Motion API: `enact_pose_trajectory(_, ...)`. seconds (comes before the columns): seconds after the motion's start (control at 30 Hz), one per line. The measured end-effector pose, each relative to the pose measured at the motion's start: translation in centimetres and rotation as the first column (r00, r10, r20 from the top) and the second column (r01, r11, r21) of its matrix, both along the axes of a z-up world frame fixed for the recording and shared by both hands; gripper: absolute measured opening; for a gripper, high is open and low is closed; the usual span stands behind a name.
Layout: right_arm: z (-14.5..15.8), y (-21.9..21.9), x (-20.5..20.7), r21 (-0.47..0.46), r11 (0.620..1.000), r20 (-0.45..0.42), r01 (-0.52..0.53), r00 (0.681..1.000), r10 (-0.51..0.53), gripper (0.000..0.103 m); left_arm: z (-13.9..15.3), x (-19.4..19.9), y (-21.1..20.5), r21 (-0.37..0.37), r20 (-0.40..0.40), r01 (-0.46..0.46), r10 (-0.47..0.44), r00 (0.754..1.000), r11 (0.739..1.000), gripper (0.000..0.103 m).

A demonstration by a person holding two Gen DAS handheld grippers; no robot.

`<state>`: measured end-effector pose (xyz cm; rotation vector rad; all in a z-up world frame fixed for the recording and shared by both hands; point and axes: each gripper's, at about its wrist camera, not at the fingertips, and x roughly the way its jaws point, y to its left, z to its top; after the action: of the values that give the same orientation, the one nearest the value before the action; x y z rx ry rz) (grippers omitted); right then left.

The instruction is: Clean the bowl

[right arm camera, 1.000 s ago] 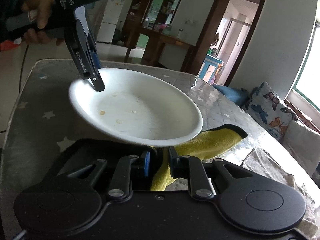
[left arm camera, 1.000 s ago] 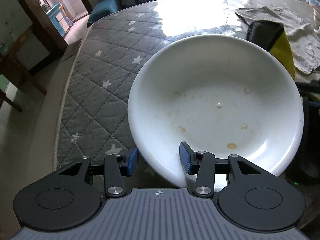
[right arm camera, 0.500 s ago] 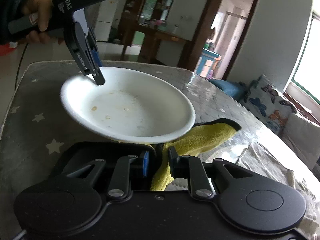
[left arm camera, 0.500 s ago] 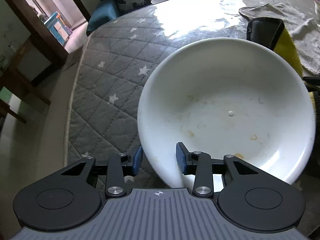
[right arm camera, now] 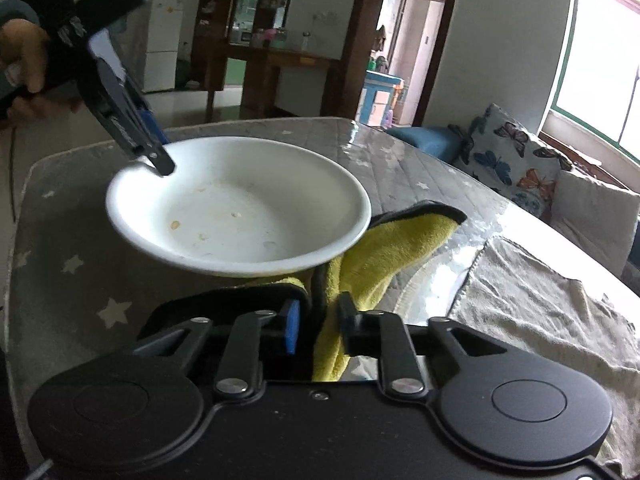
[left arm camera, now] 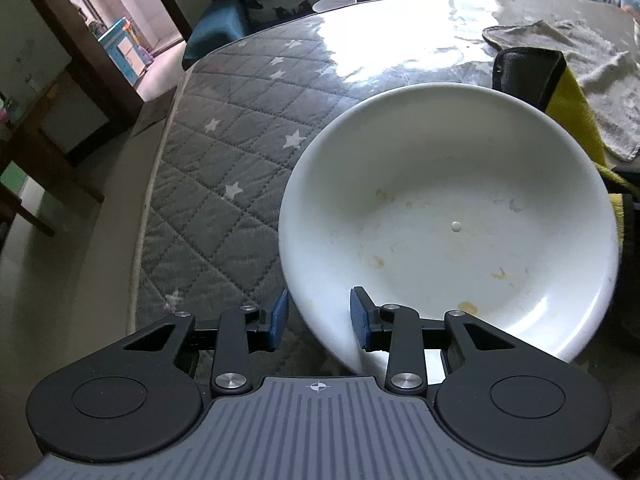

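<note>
The bowl is white and shallow, with brownish specks on its inner floor, and is held above the quilted grey tabletop by its near rim. The left tool grips that rim, one blue pad outside the wall and the other inside (in the right wrist view the same tool reaches down from a hand at upper left). Against the picture a second ago, the bowl sits higher over the star-patterned cover and more level, and its far rim has drawn a little away from the right tool's camera. The right tool is clamped on a yellow cloth with a black edge, its jaws nearly together on the fold; the cloth rises just beside and partly under the bowl's far rim, much as before. A pale towel lies crumpled on the tabletop beyond. Butterfly cushions sit along the far side.
</note>
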<state>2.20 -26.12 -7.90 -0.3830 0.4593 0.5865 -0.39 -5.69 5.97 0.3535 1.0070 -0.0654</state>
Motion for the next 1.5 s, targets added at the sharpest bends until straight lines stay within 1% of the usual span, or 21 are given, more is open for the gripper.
enact_pose_trajectory(0.07, -0.1, -0.1, 0.3, 0.015, 1.0, -0.004, -0.001, 1.0, 0.001, 0.015, -0.1, 0.0, -0.1, -0.003, 0.005, 0.001, -0.001, 1.0, 1.0, 0.034)
enact_pose_trajectory(0.27, -0.2, -0.1, 1.8, 0.015, 1.0, 0.012, -0.028, 1.0, 0.028, 0.015, -0.2, 0.6, -0.1, 0.008, -0.001, 0.026, -0.026, 1.0, 1.0, 0.032)
enact_pose_trajectory(0.63, -0.2, -0.1, 4.7, 0.009, 0.996, 0.043, -0.09, 0.995, 0.089, 0.015, -0.5, 2.5, -0.3, 0.092, -0.01, 0.09, -0.09, 0.996, 0.992, 0.029)
enact_pose_trajectory(0.87, -0.3, 0.0, 5.8, -0.003, 0.994, 0.054, -0.112, 0.992, 0.112, 0.015, -0.7, 3.9, -0.4, 0.113, -0.01, 0.11, -0.11, 0.994, 0.987, 0.027)
enact_pose_trajectory(1.03, -0.3, 0.1, 6.1, -0.012, 0.993, 0.057, -0.12, 0.991, 0.121, 0.015, -0.5, 3.7, 0.3, 0.067, -0.01, 0.066, -0.066, 0.998, 0.996, 0.027)
enact_pose_trajectory(1.1, -0.4, 0.1, 5.6, -0.015, 0.993, 0.056, -0.119, 0.991, 0.12, 0.015, -0.3, 3.4, 0.6, 0.039, -0.009, 0.035, -0.035, 0.999, 0.999, 0.029)
enact_pose_trajectory(1.3, -0.4, 0.5, 3.7, -0.03, 0.994, 0.064, -0.107, 0.992, 0.109, 0.014, -0.2, 1.6, 0.8, -0.001, 0.0, -0.031, 0.031, 1.0, 1.0, 0.029)
enact_pose_trajectory(1.5, -0.3, 0.8, 1.8, -0.032, 0.995, 0.049, -0.098, 0.994, 0.1, 0.012, 0.1, -0.6, 0.8, -0.05, -0.006, -0.077, 0.077, 0.997, 0.996, 0.033)
